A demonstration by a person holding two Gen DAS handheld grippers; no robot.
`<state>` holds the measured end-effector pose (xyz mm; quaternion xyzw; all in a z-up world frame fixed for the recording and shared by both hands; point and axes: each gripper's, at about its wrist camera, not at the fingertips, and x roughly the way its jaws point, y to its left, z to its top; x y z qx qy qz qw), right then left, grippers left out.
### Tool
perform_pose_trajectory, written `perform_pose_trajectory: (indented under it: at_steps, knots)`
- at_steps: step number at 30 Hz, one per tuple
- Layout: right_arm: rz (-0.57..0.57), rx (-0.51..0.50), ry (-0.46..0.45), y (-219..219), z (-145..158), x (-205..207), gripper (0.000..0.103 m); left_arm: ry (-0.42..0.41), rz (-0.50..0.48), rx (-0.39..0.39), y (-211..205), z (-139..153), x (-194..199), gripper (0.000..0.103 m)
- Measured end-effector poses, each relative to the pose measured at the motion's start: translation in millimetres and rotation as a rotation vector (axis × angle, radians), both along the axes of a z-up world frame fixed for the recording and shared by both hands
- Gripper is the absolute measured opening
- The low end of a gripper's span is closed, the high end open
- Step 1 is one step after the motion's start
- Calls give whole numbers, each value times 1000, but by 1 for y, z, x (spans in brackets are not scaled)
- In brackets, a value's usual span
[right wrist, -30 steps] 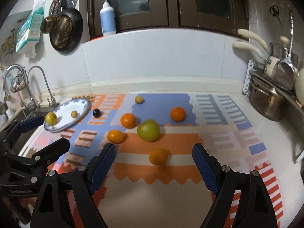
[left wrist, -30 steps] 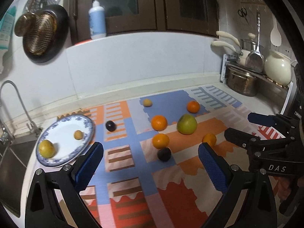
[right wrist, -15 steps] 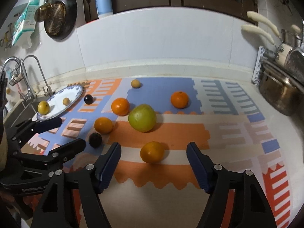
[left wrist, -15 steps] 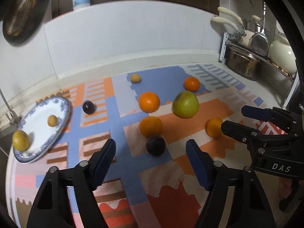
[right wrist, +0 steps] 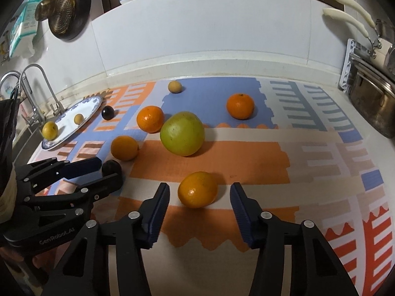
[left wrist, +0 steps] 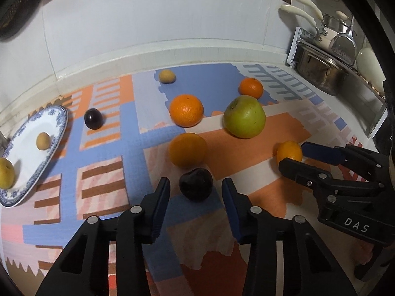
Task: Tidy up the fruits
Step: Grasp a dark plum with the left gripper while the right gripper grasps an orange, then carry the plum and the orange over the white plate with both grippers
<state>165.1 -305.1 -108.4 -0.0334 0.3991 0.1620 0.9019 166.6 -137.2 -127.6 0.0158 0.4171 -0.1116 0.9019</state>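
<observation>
On the patterned mat, left wrist view: my left gripper (left wrist: 195,192) sits low over the near dark plum (left wrist: 196,184), pointing steeply down.
Left tool state: jaws have just been closing; the plum lies between the blue pads with a gap on each side, so nothing is clamped.
Other fruit, left view: an orange (left wrist: 188,150) just behind the plum, the green fruit (left wrist: 244,117) further back, a second dark plum (left wrist: 93,118) near the plate.
Plate (left wrist: 24,185): at the left edge, already carrying two yellowish fruits.

Over the same mat, right wrist view: my right gripper (right wrist: 199,198) frames the near small orange (right wrist: 198,189).
Right tool state: jaws have just been closing; the orange lies between the pads, apart from both, not gripped.
Step in hand: I judge this a two-handed pick, both tools settling on their fruit.
Next move calls for: finishing each squeeze gently on round, rollable fruit, then lifting and carrying, probably to the plate.
</observation>
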Motion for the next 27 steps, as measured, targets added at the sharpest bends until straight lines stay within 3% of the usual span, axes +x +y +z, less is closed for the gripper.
perform_pose_trajectory:
  at_steps: [6, 8, 17, 27]
  knots:
    - [10, 24, 43, -1, -6, 7, 46, 22, -1, -1, -1, -3, 5, 29]
    - [13, 30, 49, -1, -7, 8, 39, 21, 0, -5, -1, -3, 6, 28]
    - [14, 26, 34, 1, -5, 7, 36, 12, -3, -11, 0, 0, 2, 27]
    - [43, 59, 2, 7, 11, -7, 36, -45, 9, -22, 7, 25, -13, 27]
